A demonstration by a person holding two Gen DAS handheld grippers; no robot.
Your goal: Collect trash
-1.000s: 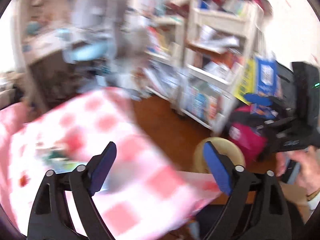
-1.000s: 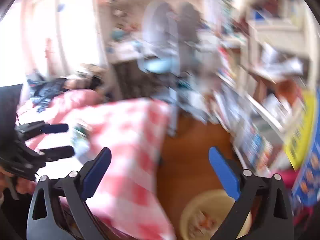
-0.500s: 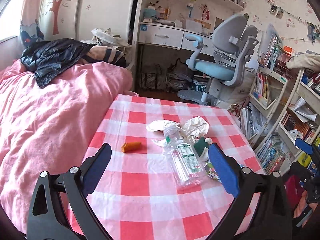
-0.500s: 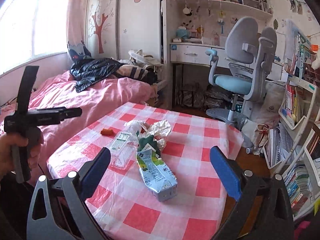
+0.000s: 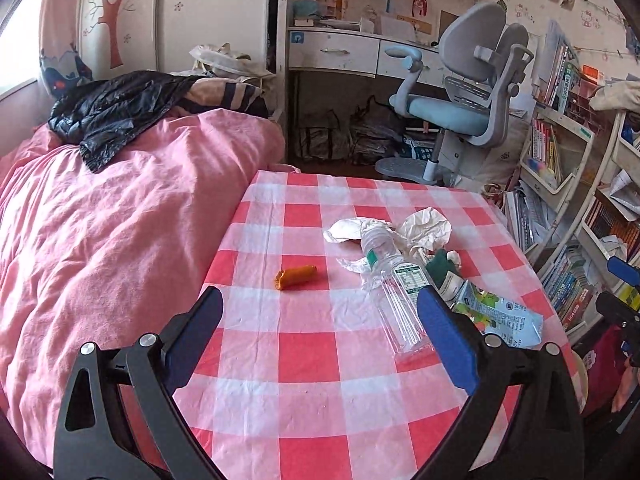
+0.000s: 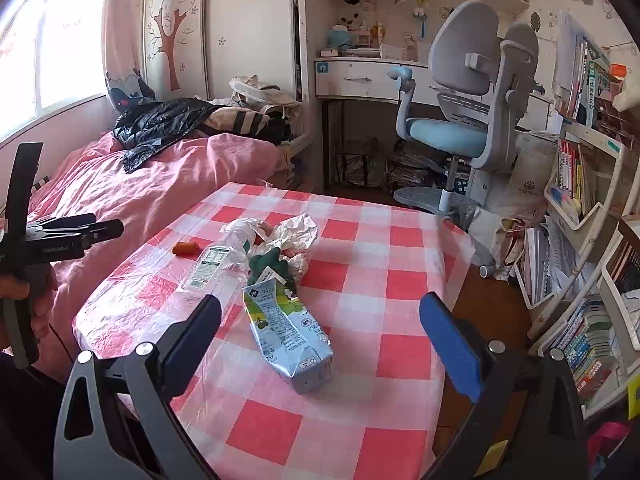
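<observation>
Two grippers hover with jaws wide apart and nothing between them: the left gripper (image 5: 318,330) and the right gripper (image 6: 320,332). Ahead, on the checked worktop (image 5: 304,360), lie a clear plastic bottle (image 5: 394,284), a flattened carton (image 6: 286,328), crumpled paper (image 5: 426,228) and an orange scrap (image 5: 294,276).

Left tongs (image 5: 318,332) and right tongs (image 6: 320,336) gape wide, empty.

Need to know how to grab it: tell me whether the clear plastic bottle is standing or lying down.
Lying down. The clear plastic bottle rests on its side on the checkered tablecloth, cap end toward the crumpled paper.
</observation>
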